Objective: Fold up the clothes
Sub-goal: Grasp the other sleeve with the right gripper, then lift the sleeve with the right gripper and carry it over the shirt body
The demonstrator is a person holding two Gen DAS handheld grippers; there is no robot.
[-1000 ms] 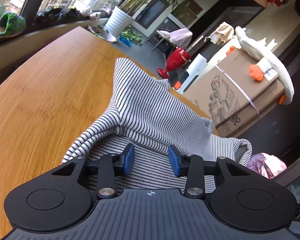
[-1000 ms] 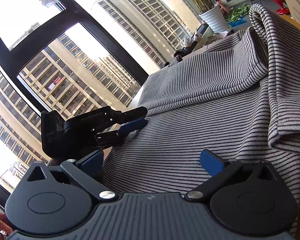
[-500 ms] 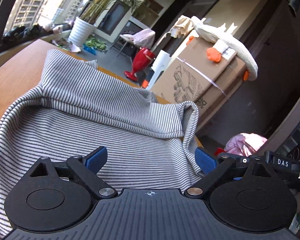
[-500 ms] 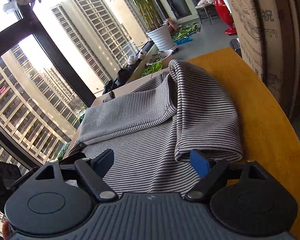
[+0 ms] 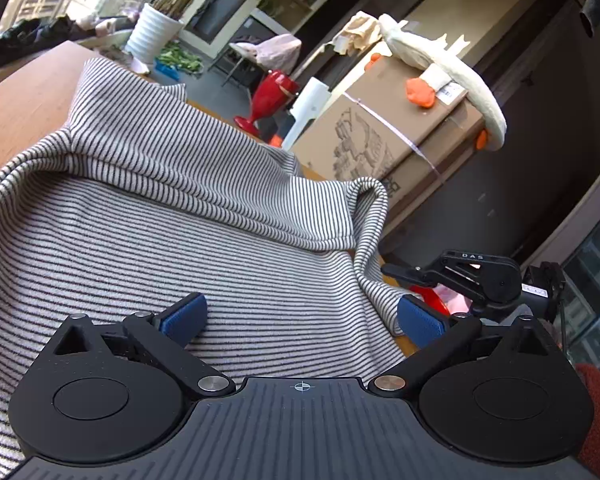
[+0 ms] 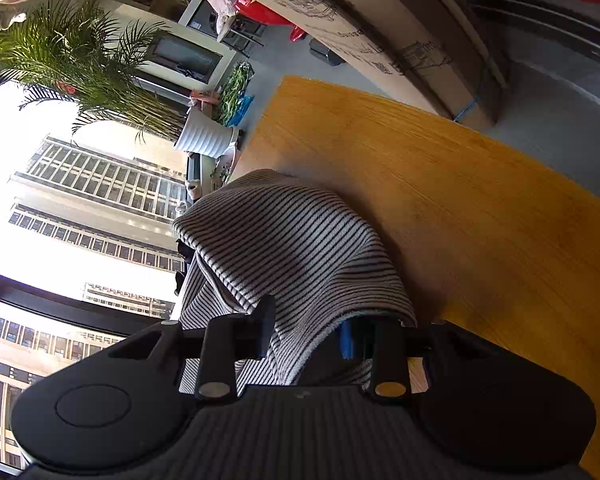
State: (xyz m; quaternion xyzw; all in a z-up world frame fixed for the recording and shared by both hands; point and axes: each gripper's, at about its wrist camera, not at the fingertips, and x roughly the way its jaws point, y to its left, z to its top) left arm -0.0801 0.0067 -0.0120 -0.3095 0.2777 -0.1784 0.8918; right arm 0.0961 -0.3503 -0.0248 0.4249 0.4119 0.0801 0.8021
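Your right gripper (image 6: 306,338) clenched a bunched edge of the grey-and-black striped knit garment (image 5: 188,216), lifting it off the wooden counter (image 6: 480,208) to fold, while your left gripper (image 5: 300,320) hovered, jaws released, above the cloth.

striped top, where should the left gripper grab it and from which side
Judging from the left wrist view, grip the striped top by its near edge, right under the open left gripper, coming in low and straight ahead. There the cloth lies flat in a thin layer that the fingers can straddle; farther in, it bunches into thick folds. The right gripper looks closed on the other side.
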